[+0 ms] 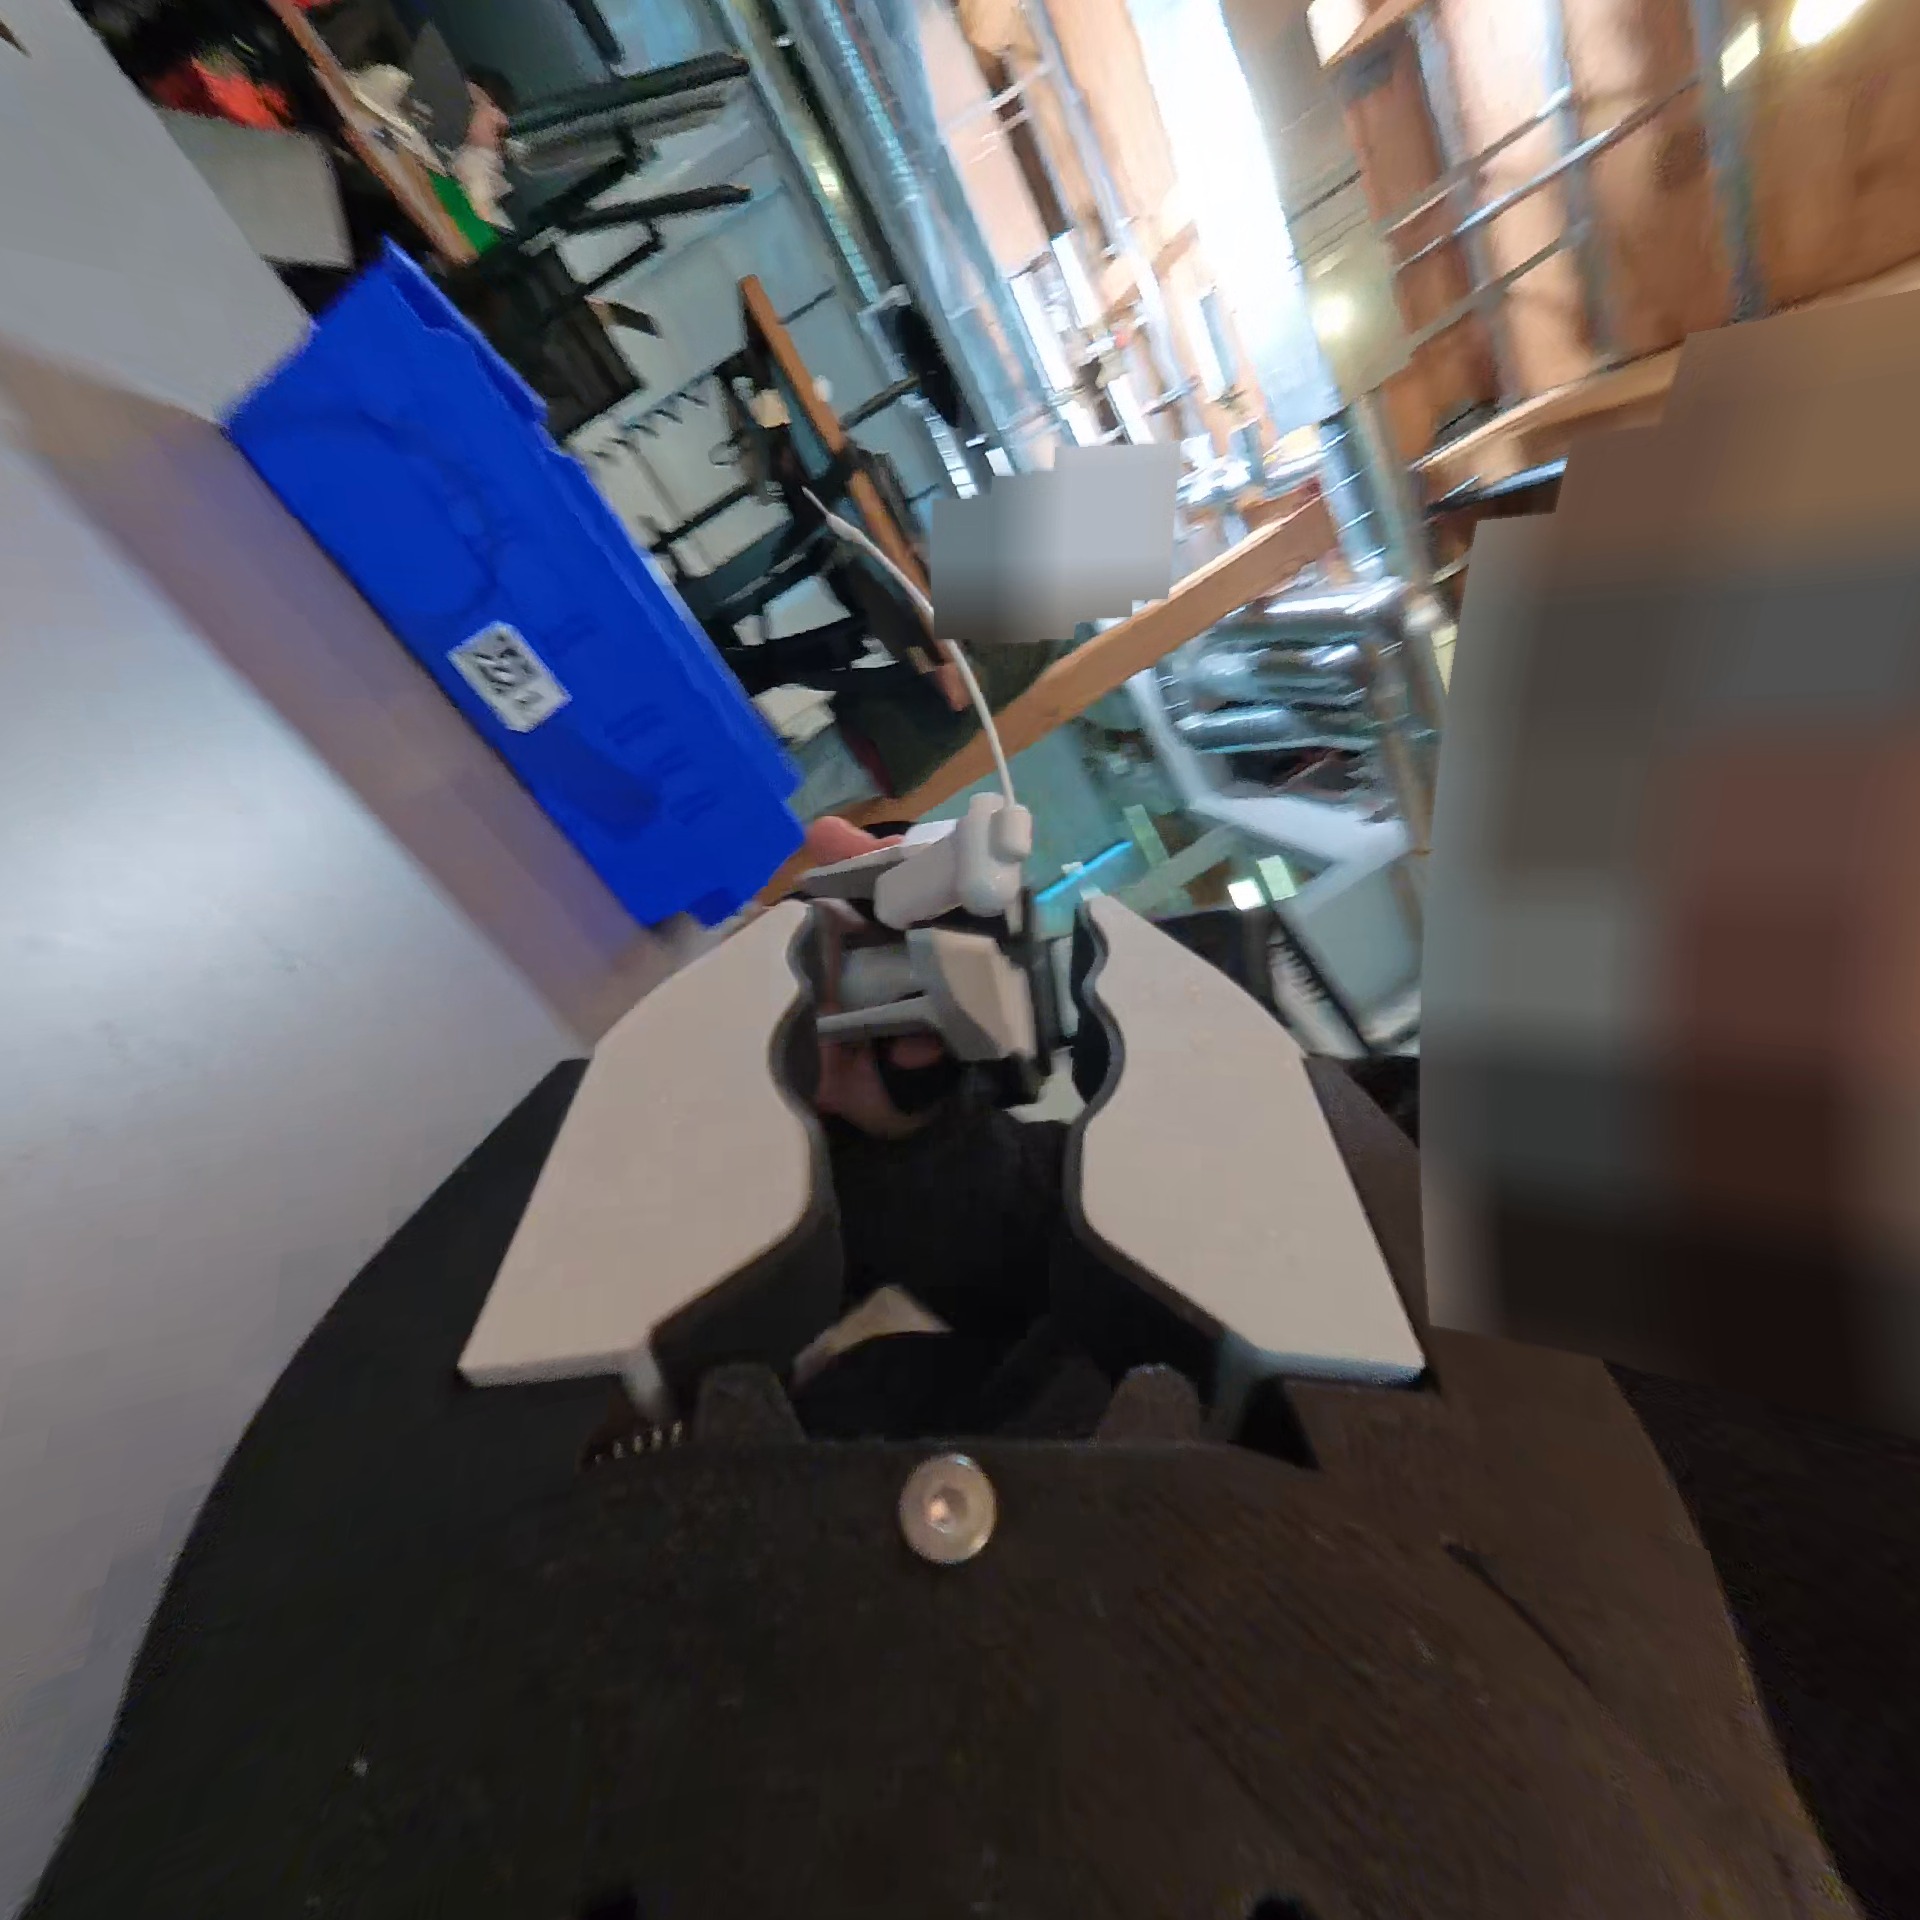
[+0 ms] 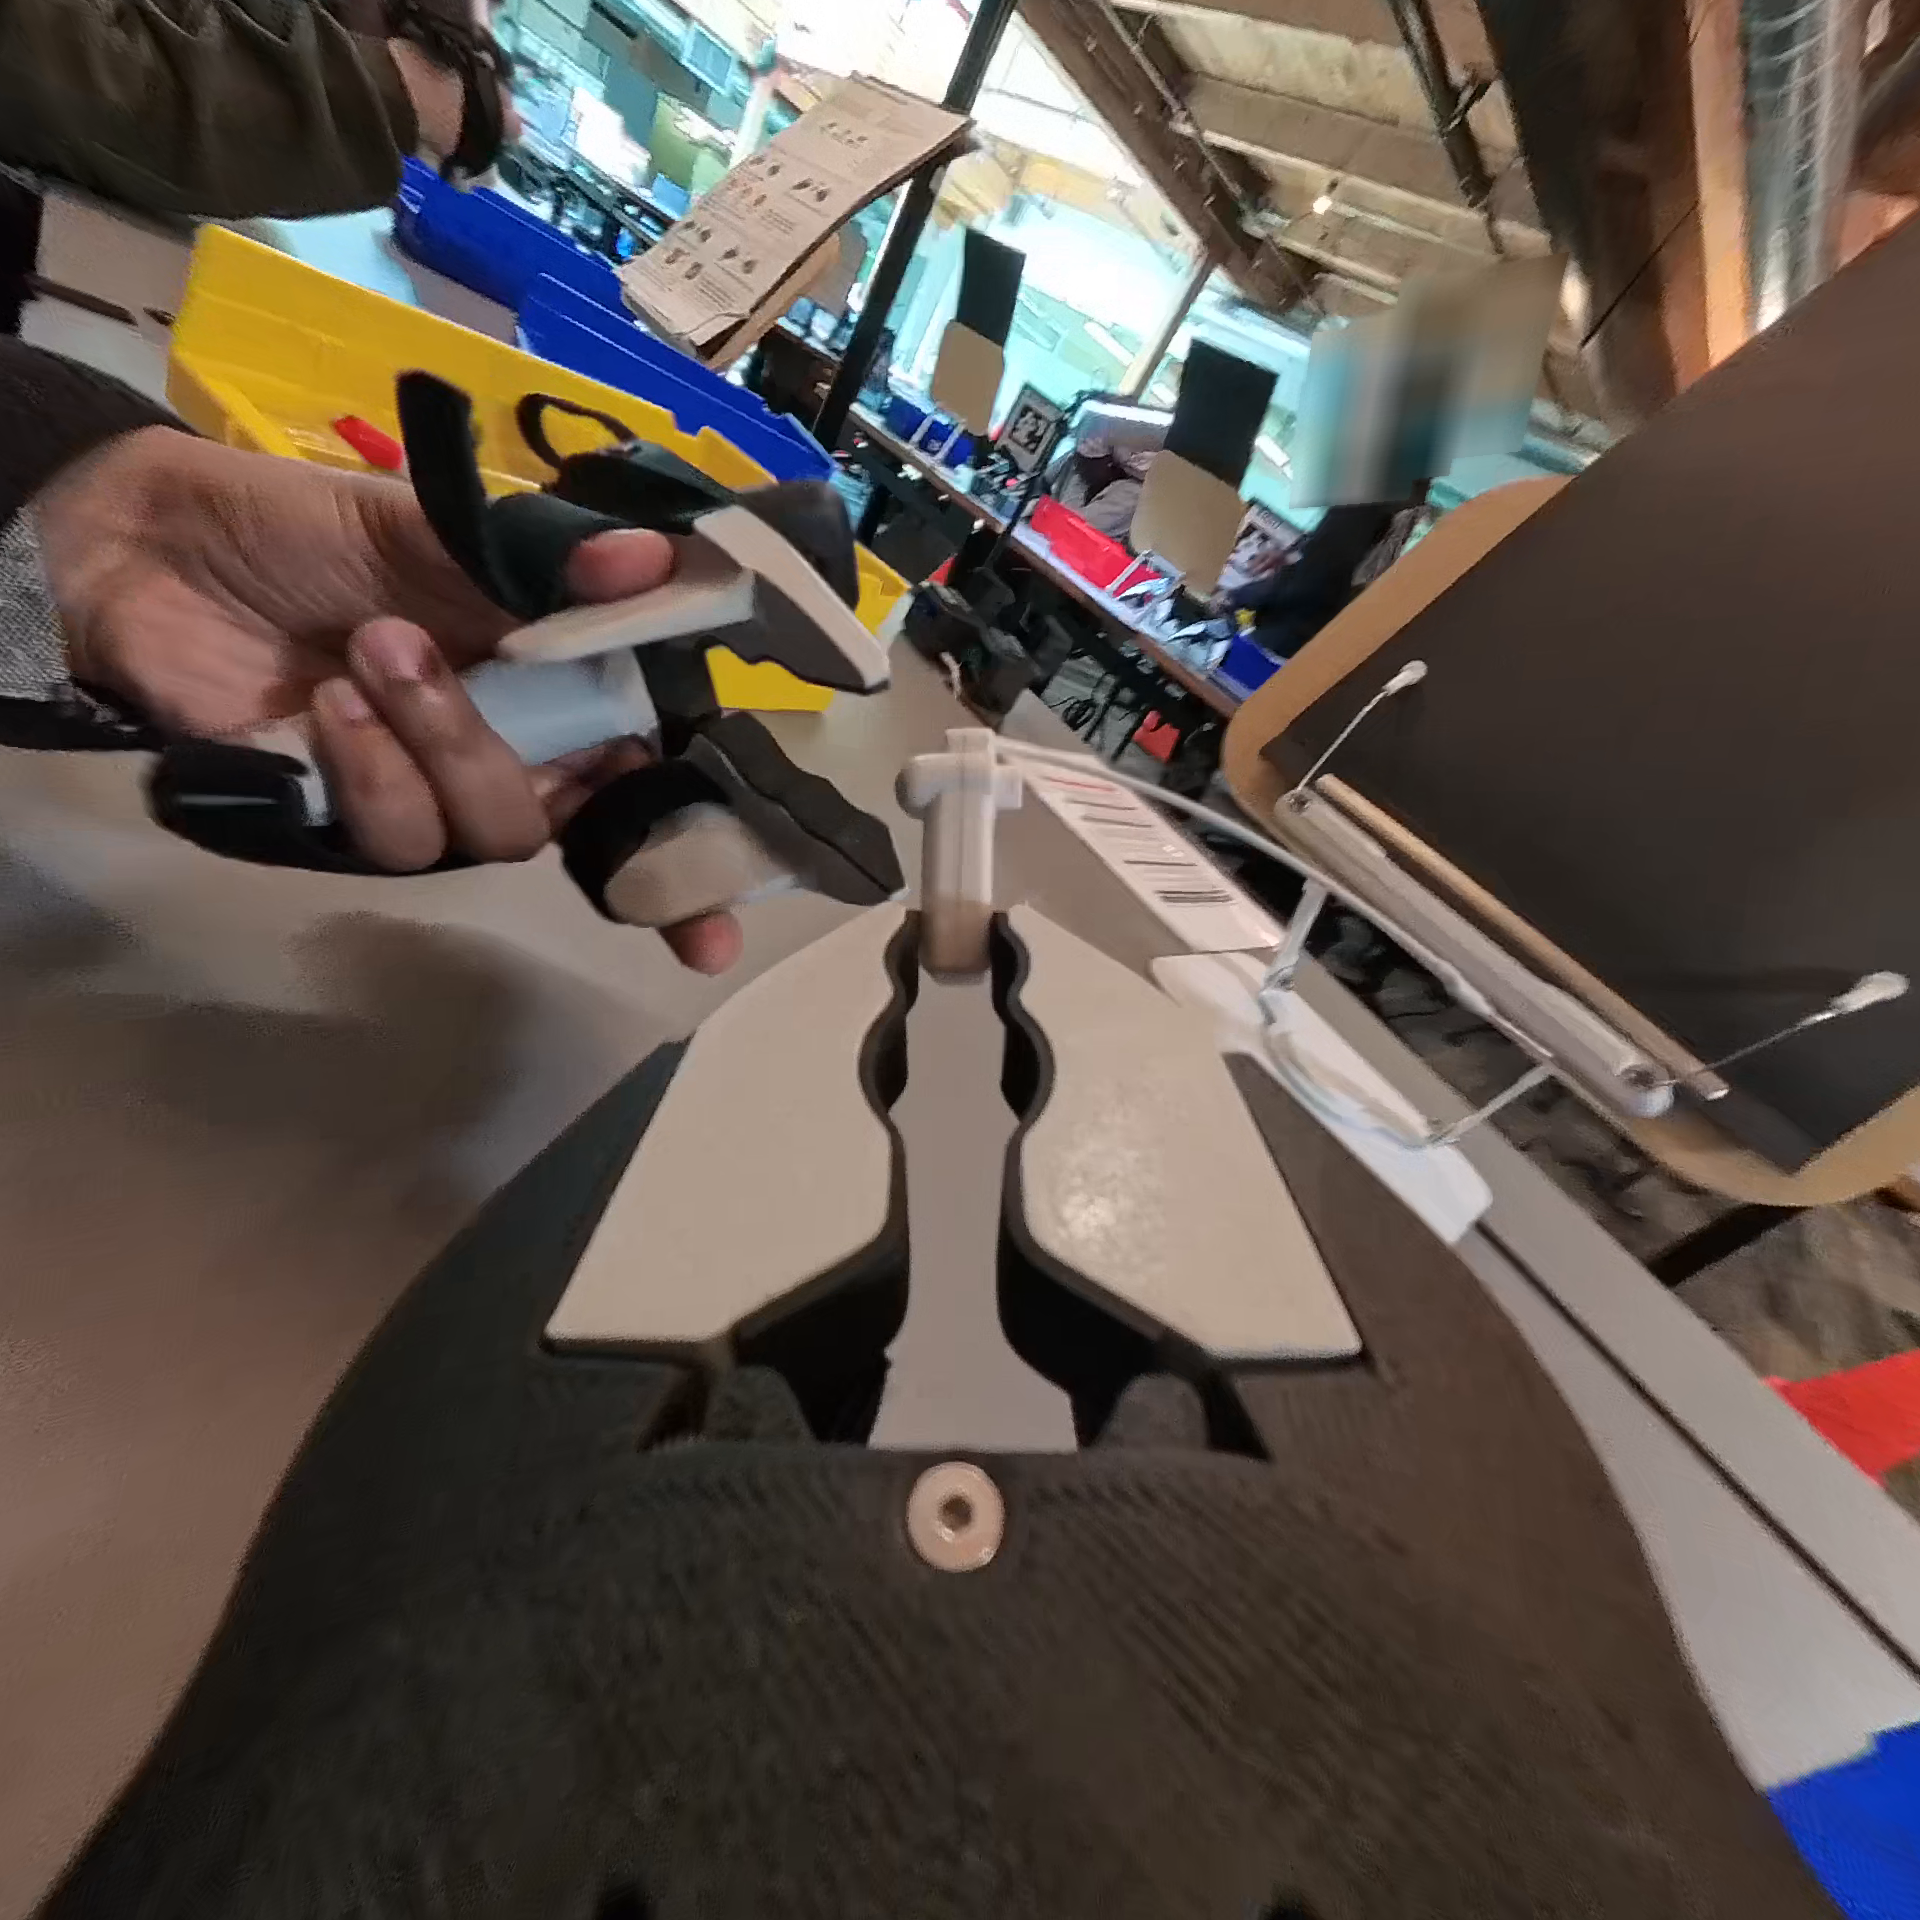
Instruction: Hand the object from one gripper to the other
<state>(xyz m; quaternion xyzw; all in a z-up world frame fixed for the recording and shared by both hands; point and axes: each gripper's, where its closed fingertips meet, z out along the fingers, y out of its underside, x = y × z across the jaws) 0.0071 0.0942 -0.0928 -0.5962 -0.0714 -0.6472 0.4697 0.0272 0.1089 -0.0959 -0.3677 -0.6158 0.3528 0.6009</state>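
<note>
The object is a small white plastic tag (image 2: 954, 831) with a T-shaped head and a thin white cable (image 2: 1195, 821) running off to the right. My right gripper (image 2: 956, 930) is shut on the tag's lower end and holds it upright above the table. My left gripper (image 2: 881, 779), held by a hand, is open, with its fingertips just left of the tag, one above and one below. In the left wrist view my left gripper (image 1: 940, 920) is open and the tag (image 1: 961, 857) sits just beyond its fingertips, with the right gripper (image 1: 935, 997) behind it.
A yellow bin (image 2: 301, 343) and blue bins (image 2: 665, 364) stand at the back left of the grey table (image 2: 208, 1091). A dark board with a wire clip (image 2: 1579, 790) stands close on the right. A blue bin (image 1: 499, 582) is on the left in the left wrist view.
</note>
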